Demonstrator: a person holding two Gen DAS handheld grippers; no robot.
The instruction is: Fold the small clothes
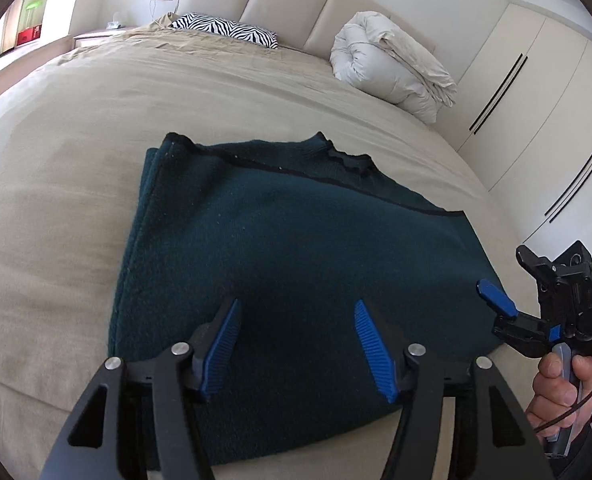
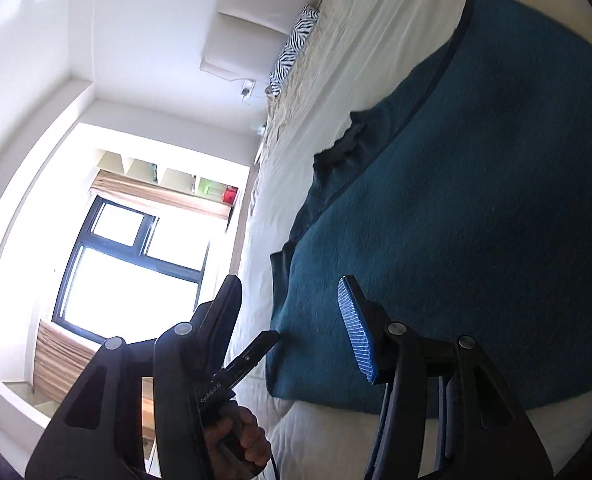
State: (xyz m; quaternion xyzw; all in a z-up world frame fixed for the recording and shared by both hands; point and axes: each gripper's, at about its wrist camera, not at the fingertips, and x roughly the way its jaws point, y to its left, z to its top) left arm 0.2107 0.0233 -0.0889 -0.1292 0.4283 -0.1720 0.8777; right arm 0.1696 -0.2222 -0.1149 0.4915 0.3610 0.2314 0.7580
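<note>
A dark teal garment point(image 1: 280, 248) lies folded flat on the beige bed, black trim along its far edge; it also shows in the right wrist view point(image 2: 476, 208), rolled sideways. My left gripper point(image 1: 296, 304) is open and empty, hovering just above the garment's near edge. My right gripper point(image 2: 290, 284) is open and empty at the garment's right near corner; it shows in the left wrist view point(image 1: 496, 298) at the right, held by a hand. The left gripper's body point(image 2: 252, 354) shows in the right wrist view.
The beige bed point(image 1: 76, 160) stretches around the garment. A zebra pillow point(image 1: 224, 32) and a rolled white duvet point(image 1: 388, 68) lie at the headboard. White wardrobe doors point(image 1: 536, 100) stand on the right. A window point(image 2: 128, 264) is on the left.
</note>
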